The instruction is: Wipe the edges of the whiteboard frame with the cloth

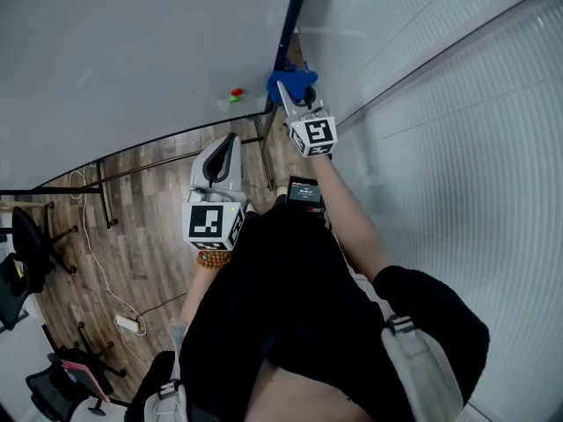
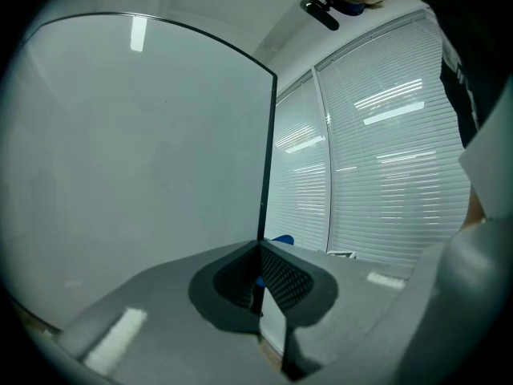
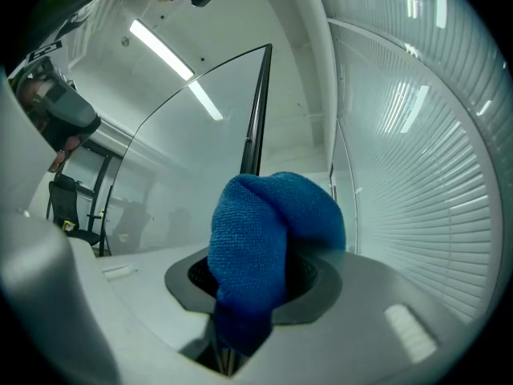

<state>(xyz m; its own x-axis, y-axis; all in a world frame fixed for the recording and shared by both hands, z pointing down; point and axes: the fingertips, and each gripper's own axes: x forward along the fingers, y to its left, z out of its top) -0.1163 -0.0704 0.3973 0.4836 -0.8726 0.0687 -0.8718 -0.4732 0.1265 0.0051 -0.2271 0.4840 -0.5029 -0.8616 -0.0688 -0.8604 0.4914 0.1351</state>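
the right tool [image 3: 258, 251] is closed on a blue cloth [image 3: 268, 223], which bulges out over the jaws. the cloth is pressed against the dark whiteboard frame [image 3: 255, 127], on the upright edge at the board's right side. the left tool [image 2: 260, 253] has its jaws together with nothing between them. it points up toward the whiteboard [image 1: 132, 51] near its lower edge, left of and below the cloth. window blinds [image 1: 475, 148] stand just right of the frame.

In the right gripper view we find the cloth [image 3: 272, 239] hiding the frame's [image 3: 256, 111] lower part. On the board [image 1: 132, 51], we cannot identify two tiny red and green things [image 1: 236, 95].
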